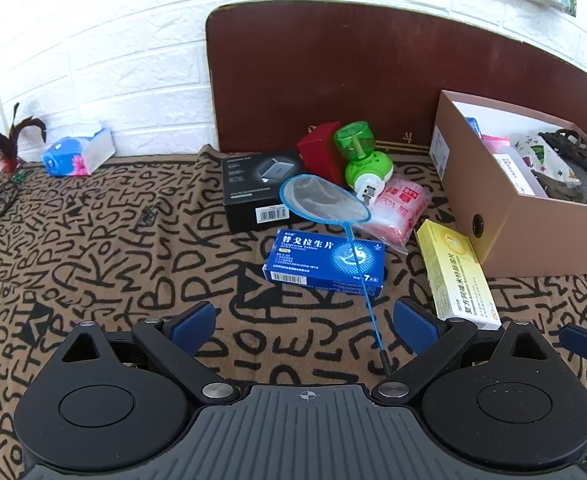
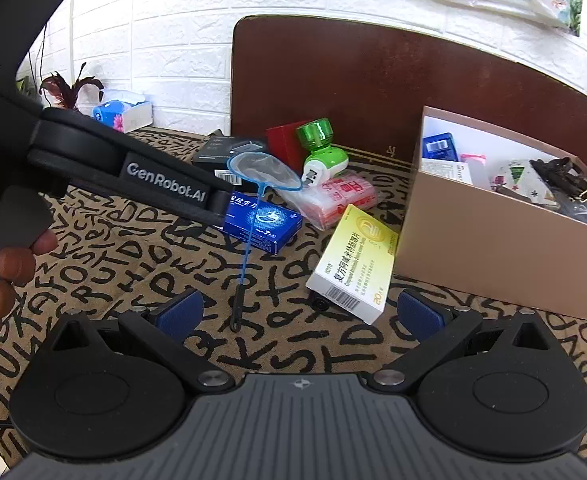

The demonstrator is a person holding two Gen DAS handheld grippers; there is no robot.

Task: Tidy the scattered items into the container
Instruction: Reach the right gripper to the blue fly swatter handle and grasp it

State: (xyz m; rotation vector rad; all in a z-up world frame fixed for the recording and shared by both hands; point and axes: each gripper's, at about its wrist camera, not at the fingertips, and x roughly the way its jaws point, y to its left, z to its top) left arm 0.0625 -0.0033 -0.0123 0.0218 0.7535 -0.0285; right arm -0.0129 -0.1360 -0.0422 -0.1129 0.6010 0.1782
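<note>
A tan cardboard box (image 1: pixel 505 216) (image 2: pixel 493 248) at the right holds several items. Scattered before it lie a blue medicine box (image 1: pixel 325 258) (image 2: pixel 269 224), a yellow medicine box (image 1: pixel 457 276) (image 2: pixel 353 268), a small blue fish net (image 1: pixel 321 196) (image 2: pixel 261 172) whose handle crosses the blue box, a black box (image 1: pixel 253 196) (image 2: pixel 221 152), a red box (image 1: pixel 321 152), a green mosquito repeller (image 1: pixel 361 152) (image 2: pixel 321 152) and a red-printed bag (image 1: pixel 397 208) (image 2: pixel 337 200). My left gripper (image 1: pixel 307 322) is open just short of the blue box. My right gripper (image 2: pixel 301 312) is open near the yellow box.
The items lie on a brown cloth with black letters (image 1: pixel 113 264). A dark red board (image 1: pixel 333 80) leans on the white brick wall behind. A tissue pack (image 1: pixel 77 156) and red feathers (image 1: pixel 9 140) sit at the far left. The left gripper's arm (image 2: pixel 161 184) crosses the right wrist view.
</note>
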